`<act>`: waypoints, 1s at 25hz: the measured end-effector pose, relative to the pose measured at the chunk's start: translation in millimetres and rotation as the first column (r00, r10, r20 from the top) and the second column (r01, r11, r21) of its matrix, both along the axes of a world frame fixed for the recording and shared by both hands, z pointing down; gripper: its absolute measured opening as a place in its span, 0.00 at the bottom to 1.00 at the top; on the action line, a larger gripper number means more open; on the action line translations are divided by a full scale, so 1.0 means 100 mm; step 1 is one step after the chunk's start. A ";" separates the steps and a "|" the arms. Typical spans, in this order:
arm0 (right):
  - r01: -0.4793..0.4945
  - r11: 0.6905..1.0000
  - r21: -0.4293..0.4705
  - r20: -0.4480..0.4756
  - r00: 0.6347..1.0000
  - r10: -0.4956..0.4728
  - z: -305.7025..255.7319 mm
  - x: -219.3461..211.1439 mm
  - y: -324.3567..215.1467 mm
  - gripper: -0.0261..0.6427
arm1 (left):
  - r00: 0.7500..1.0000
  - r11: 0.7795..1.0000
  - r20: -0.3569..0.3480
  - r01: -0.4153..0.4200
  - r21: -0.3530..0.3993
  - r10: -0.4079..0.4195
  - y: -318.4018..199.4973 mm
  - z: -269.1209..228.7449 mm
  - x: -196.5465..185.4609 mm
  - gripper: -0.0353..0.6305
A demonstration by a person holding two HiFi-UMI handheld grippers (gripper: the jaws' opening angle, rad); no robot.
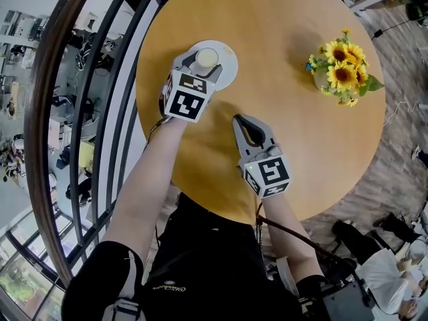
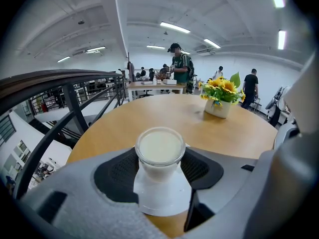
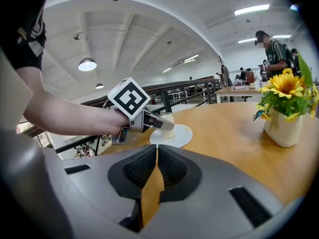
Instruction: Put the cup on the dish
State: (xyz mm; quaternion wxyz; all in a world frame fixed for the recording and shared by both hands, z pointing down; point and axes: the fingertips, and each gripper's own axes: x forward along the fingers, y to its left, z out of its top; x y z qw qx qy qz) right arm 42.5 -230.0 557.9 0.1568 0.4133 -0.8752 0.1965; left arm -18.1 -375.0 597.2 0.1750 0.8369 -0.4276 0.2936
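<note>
A small clear cup (image 1: 206, 59) of pale milky liquid stands upright on the white dish (image 1: 229, 70) at the table's far left. My left gripper (image 1: 204, 65) is shut on the cup, one pad on each side of it. In the left gripper view the cup (image 2: 160, 151) sits between the black pads, and its base meets the dish (image 2: 162, 199). My right gripper (image 1: 239, 120) rests shut and empty near the middle of the table. The right gripper view shows its own pads (image 3: 156, 156) closed, with the cup (image 3: 168, 119), dish (image 3: 183, 134) and left gripper (image 3: 158, 124) beyond.
The round wooden table (image 1: 267, 25) carries a white vase of sunflowers (image 1: 342, 72) at its right side. A dark metal railing (image 1: 100, 79) curves along the table's left edge, with a drop to a lower floor beyond. People stand at tables in the background (image 2: 179, 68).
</note>
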 end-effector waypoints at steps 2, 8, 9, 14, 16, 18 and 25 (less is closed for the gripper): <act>-0.002 1.000 0.000 0.001 1.000 0.002 0.00 0.00 0.00 0.05 | 1.000 1.000 0.001 -0.001 0.000 0.001 0.00 0.00 0.00 0.45; -0.003 1.000 -0.003 0.003 1.000 0.003 0.00 -0.03 0.03 0.05 | 1.000 1.000 -0.005 0.005 0.017 -0.005 0.02 -0.02 -0.02 0.45; -0.003 1.000 -0.003 0.004 1.000 0.003 0.00 -0.03 0.03 0.05 | 1.000 1.000 -0.006 0.006 0.023 -0.006 0.02 -0.02 -0.03 0.45; 0.000 1.000 -0.010 0.009 1.000 0.000 0.02 -0.04 0.05 0.05 | 1.000 0.999 -0.017 0.011 0.041 -0.010 0.04 0.00 -0.03 0.45; -0.004 1.000 -0.012 0.013 1.000 0.004 0.03 -0.02 0.05 0.05 | 1.000 0.999 -0.019 0.011 0.045 -0.010 0.05 0.00 -0.02 0.45; -0.006 1.000 -0.011 0.015 1.000 0.006 0.02 -0.02 0.05 0.05 | 1.000 0.998 -0.023 0.013 0.053 -0.011 0.06 0.00 -0.02 0.45; -0.005 1.000 -0.013 0.015 1.000 0.005 0.03 -0.02 0.08 0.05 | 0.999 0.997 -0.037 0.010 0.083 -0.007 0.04 -0.03 -0.03 0.45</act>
